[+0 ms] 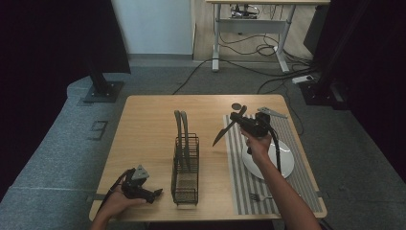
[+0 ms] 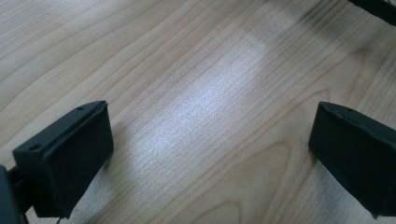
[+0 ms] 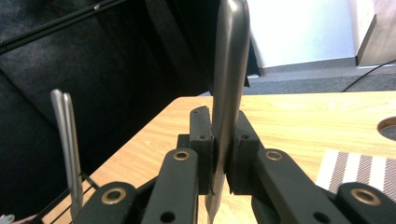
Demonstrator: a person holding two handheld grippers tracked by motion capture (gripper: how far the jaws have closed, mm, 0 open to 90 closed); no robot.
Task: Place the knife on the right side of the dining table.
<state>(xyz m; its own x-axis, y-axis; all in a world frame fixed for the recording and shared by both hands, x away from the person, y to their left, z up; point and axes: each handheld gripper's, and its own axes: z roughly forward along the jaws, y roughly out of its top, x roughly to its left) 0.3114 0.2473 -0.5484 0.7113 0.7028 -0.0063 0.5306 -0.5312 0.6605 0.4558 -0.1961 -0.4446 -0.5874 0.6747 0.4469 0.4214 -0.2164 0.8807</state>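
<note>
My right gripper (image 1: 238, 117) is held above the table's right half, shut on a dark table knife (image 1: 222, 133). The knife's blade slants down to the left, toward the wire rack (image 1: 186, 167). In the right gripper view the knife (image 3: 229, 70) stands upright, clamped between the jaws of the right gripper (image 3: 218, 135). My left gripper (image 1: 155, 193) rests low at the front left of the table, open, pointing at the rack. Bare wood lies between the jaws of the left gripper (image 2: 210, 140). Two long utensils (image 1: 180, 127) stand in the rack's far end.
A striped placemat (image 1: 239, 177) on the right carries a white plate (image 1: 287, 163), with a fork (image 1: 258, 196) at its front edge. A round hole (image 1: 235, 106) sits in the wooden table (image 1: 148, 124). Beyond are black stands, floor cables and a desk frame (image 1: 249, 28).
</note>
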